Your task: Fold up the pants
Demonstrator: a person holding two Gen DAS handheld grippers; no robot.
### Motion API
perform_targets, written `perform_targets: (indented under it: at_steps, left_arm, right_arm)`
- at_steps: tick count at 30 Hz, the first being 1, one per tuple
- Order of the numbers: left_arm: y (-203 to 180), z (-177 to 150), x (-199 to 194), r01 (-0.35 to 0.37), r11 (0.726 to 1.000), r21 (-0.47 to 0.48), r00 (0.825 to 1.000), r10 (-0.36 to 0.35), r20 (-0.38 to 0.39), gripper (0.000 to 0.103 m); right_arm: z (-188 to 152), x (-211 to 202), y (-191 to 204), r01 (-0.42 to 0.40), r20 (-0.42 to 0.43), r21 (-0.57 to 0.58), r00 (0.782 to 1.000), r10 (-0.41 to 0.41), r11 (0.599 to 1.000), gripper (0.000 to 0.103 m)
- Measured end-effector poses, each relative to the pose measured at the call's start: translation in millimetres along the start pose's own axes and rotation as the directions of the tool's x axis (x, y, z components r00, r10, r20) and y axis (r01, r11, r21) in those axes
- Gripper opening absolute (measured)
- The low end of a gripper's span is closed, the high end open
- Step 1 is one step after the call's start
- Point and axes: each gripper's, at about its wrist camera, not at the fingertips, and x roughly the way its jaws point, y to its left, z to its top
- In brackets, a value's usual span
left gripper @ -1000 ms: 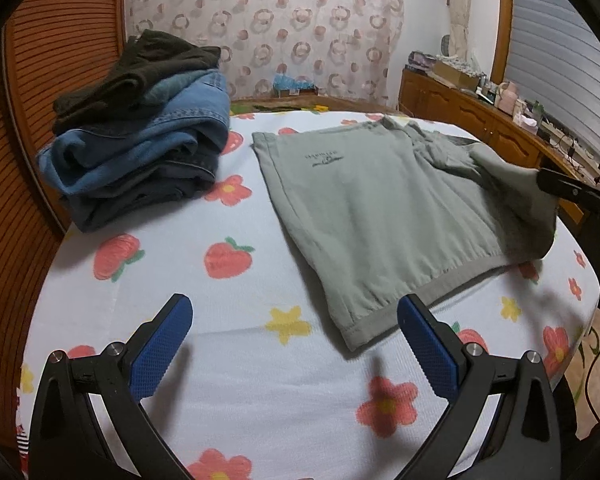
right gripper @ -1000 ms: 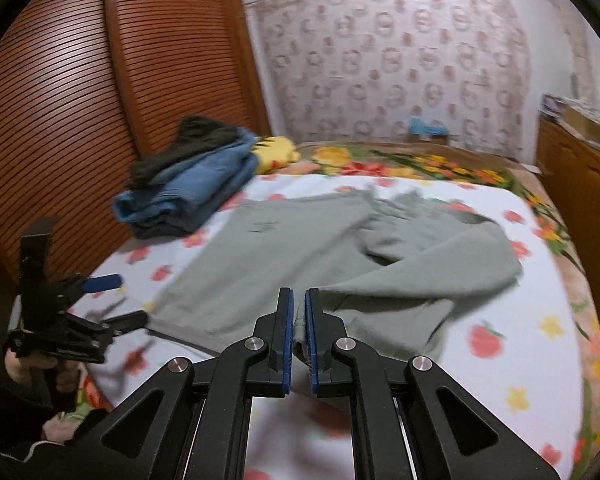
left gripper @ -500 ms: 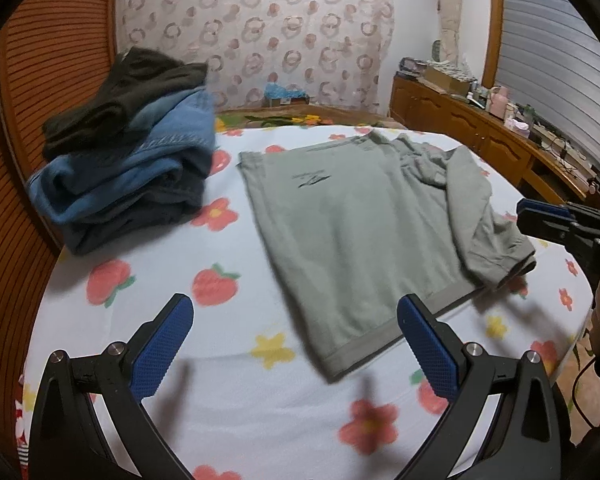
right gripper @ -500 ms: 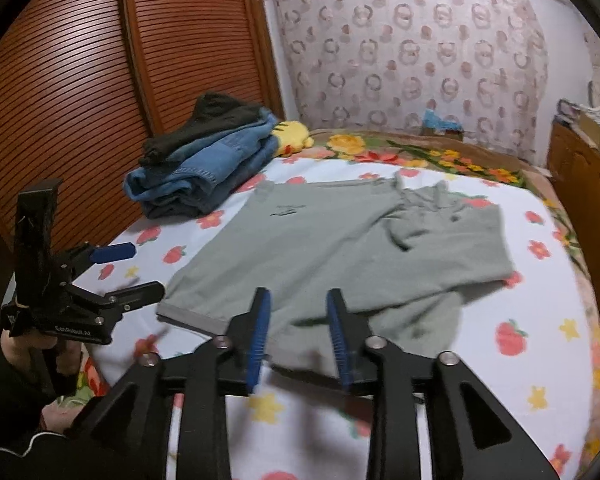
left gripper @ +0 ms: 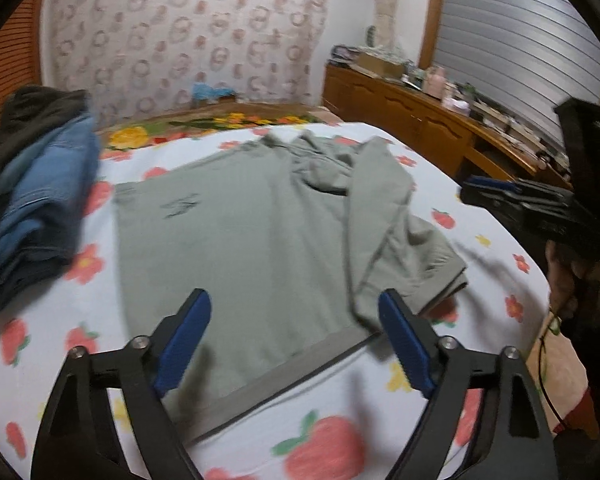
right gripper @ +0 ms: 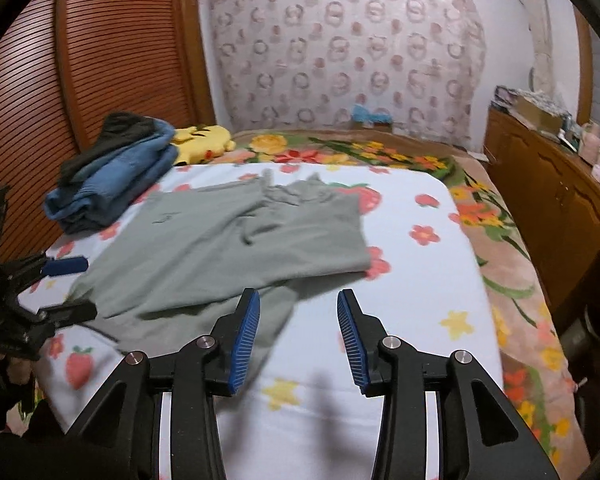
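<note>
Grey-green pants point(left gripper: 252, 240) lie on the flowered sheet, one leg folded across the other; they also show in the right wrist view point(right gripper: 228, 252). My left gripper point(left gripper: 294, 332) is open and empty, hovering over the near hem of the pants. My right gripper point(right gripper: 298, 332) is open and empty, above the sheet just right of the pants' near corner. The right gripper also shows at the right edge of the left wrist view point(left gripper: 540, 208). The left gripper shows at the left edge of the right wrist view point(right gripper: 60, 288).
A stack of folded jeans and dark clothes point(right gripper: 116, 180) sits at the bed's far left, beside a slatted wooden wardrobe point(right gripper: 100, 60). A yellow plush toy point(right gripper: 204, 140) lies behind it. A wooden dresser point(right gripper: 552, 200) with clutter runs along the right.
My right gripper let go of the pant leg and opened wide, pulling back. The folded leg now lies on the pants. My left gripper moved right over the hem, still open.
</note>
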Motion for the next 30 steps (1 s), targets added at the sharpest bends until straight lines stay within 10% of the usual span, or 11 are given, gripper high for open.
perform_targets:
  at_steps: [8, 25, 30]
  left_arm:
    - [-32, -4, 19, 0.067, 0.997, 0.046, 0.996, -0.063, -0.067, 0.060]
    - [-35, -11, 28, 0.067, 0.997, 0.039, 0.993, -0.063, -0.100, 0.059]
    - [-34, -10, 29, 0.066, 0.997, 0.040, 0.993, -0.062, -0.100, 0.059]
  right_arm:
    - [51, 34, 25, 0.013, -0.049, 0.022, 0.999, -0.012, 1.000, 0.042]
    - [88, 81, -2, -0.060, -0.174, 0.126, 0.981, 0.082, 0.990, 0.041]
    - [94, 74, -10, -0.110, -0.146, 0.127, 0.981, 0.128, 0.986, 0.001]
